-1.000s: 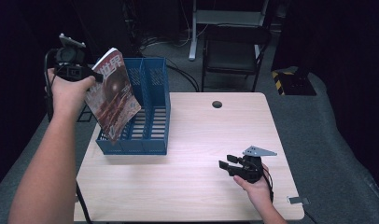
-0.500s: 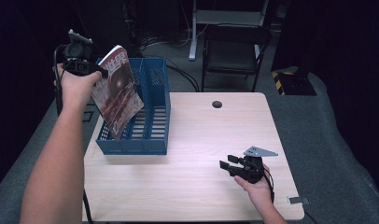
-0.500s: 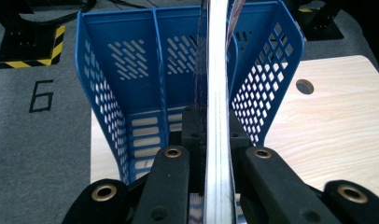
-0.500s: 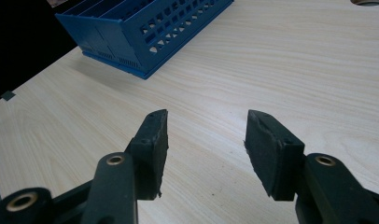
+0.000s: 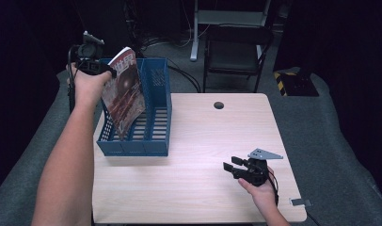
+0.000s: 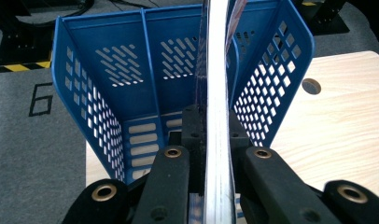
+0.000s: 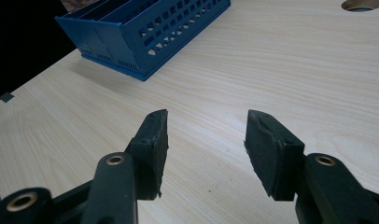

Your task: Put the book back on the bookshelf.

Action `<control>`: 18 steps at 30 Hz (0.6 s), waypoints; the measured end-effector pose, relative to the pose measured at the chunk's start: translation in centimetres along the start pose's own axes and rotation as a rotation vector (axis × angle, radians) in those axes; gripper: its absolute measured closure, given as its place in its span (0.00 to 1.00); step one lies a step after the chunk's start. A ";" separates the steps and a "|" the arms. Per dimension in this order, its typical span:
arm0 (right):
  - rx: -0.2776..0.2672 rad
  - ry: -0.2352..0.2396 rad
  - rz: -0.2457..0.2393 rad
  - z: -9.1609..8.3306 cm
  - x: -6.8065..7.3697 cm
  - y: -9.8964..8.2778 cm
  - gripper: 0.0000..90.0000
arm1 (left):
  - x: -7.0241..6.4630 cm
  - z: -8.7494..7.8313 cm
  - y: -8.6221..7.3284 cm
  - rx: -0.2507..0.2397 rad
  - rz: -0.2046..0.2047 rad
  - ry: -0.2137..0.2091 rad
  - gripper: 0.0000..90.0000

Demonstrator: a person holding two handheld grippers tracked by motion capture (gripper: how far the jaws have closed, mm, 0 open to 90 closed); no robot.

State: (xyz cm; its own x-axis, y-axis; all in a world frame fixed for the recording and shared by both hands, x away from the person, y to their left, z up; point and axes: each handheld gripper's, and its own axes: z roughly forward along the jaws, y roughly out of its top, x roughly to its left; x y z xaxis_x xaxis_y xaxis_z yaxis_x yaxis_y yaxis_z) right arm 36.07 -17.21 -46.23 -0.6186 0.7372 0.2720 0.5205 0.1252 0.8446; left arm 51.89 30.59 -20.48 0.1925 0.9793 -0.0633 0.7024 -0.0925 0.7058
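A magazine (image 5: 124, 92) with a dark reddish cover hangs tilted over the blue file rack (image 5: 154, 136) at the table's left, its lower corner down between the rack's walls. My left gripper (image 5: 104, 71) is shut on the magazine's upper edge. In the left gripper view the magazine's pale page edge (image 6: 217, 84) runs straight up between the black jaws of my left gripper (image 6: 217, 128), above the rack's middle divider (image 6: 148, 70). My right gripper (image 5: 230, 168) rests low over the table's front right, open with nothing between the jaws; my right gripper (image 7: 205, 126) points toward the rack (image 7: 145, 28).
The wooden table (image 5: 212, 141) has a round cable hole (image 5: 218, 105) at its back edge. A dark chair (image 5: 238, 47) stands behind the table. Grey carpet surrounds it, with a yellow-black striped object (image 5: 292, 80) at the back right.
My left hand has carried the magazine rightward and a little lower, from the rack's left side to over its compartments. The right hand has stayed put.
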 end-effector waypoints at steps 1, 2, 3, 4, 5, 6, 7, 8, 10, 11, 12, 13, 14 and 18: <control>0.001 -0.001 0.005 0.0 0.0 0.0 0.54 | 0.0 0.1 0.0 -0.004 -0.006 0.000 0.93; -0.002 0.000 0.001 0.0 0.0 0.0 0.54 | 0.1 0.4 0.1 0.002 -0.008 -0.001 0.93; 0.000 0.000 0.005 -0.1 0.0 0.0 0.54 | 0.2 0.5 0.0 -0.004 -0.014 0.000 0.93; 0.000 0.002 0.005 -0.1 0.0 0.0 0.54 | 0.2 0.7 0.1 -0.003 -0.012 0.000 0.93; -0.003 -0.001 0.003 -0.2 0.0 0.0 0.54 | 0.3 0.9 0.0 -0.004 -0.011 0.004 0.93; -0.004 0.002 0.011 -0.2 0.0 0.0 0.54 | 0.3 1.1 0.0 -0.005 -0.012 0.007 0.93; -0.007 0.001 0.013 -0.3 0.0 0.0 0.54 | 0.3 1.3 0.0 -0.006 -0.011 0.008 0.93; -0.006 0.000 0.013 -0.3 0.0 0.0 0.54 | 0.4 1.5 -0.1 -0.005 -0.014 0.010 0.93; -0.009 0.002 0.008 -0.3 -0.1 -0.1 0.54 | 0.5 1.8 -0.3 -0.003 -0.014 0.009 0.93; -0.005 -0.001 0.008 -0.3 -0.1 -0.1 0.54 | 0.6 1.9 -0.4 -0.006 -0.018 0.011 0.93; -0.005 -0.001 0.008 -0.3 -0.1 -0.1 0.54 | 0.6 2.1 -0.5 -0.012 -0.021 0.014 0.93; -0.005 -0.001 0.009 -0.3 -0.1 -0.1 0.54 | 0.7 2.2 -0.7 -0.014 -0.023 0.016 0.93; -0.006 -0.001 0.007 -0.3 -0.1 -0.1 0.54 | 0.7 2.3 -0.8 -0.019 -0.027 0.016 0.93; -0.009 -0.007 0.008 -0.4 -0.1 0.0 0.54 | 0.6 3.1 -1.3 -0.003 -0.015 0.025 0.93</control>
State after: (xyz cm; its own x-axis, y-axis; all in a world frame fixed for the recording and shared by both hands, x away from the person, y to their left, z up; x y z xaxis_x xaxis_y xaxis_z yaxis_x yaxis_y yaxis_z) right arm 35.87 -17.51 -46.11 -0.6102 0.7429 0.2753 0.5199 0.1133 0.8467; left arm 53.21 30.71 -23.62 0.1646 0.9847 -0.0565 0.7028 -0.0769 0.7072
